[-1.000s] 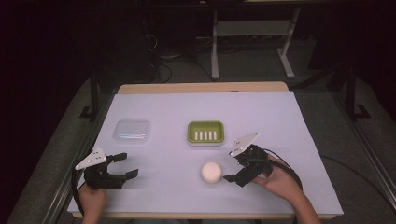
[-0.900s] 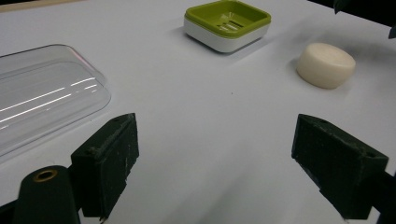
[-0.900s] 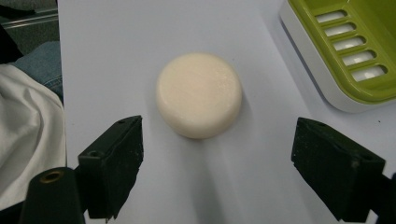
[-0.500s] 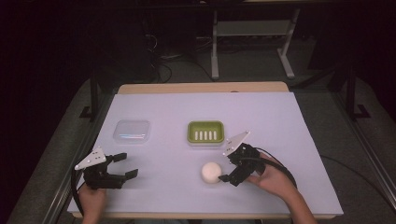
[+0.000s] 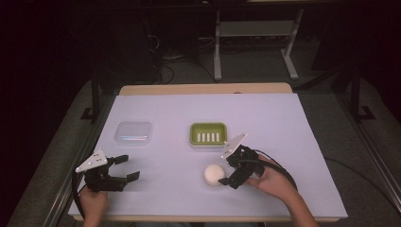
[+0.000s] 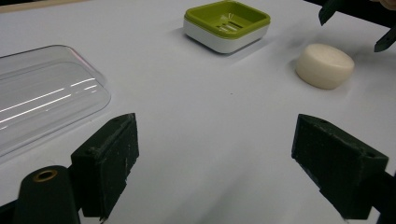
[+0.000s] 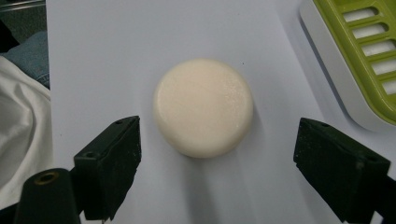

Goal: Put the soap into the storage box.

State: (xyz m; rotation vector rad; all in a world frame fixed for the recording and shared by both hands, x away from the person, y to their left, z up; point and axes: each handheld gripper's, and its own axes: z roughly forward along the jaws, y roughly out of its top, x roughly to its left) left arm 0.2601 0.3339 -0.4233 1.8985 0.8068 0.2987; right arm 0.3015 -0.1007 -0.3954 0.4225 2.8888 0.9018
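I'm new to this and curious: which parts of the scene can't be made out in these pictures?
- Clear plastic lid: left gripper view, cut off by the left edge.
- Green soap dish: right gripper view, cut off by the right edge.
- Underside of the soap bar: hidden against the table.
- Room behind the table: high view, too dark.

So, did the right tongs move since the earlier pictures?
Yes. The right tongs slid left toward the round soap, judged against the green soap dish, and their jaws have just been opening, not gripping it.

My bench point(image 5: 293, 142) is evenly lit from overhead against dark surroundings, shadows soft, glare streaking the clear plastic lid point(image 6: 42, 98), near jaws slightly blurred.
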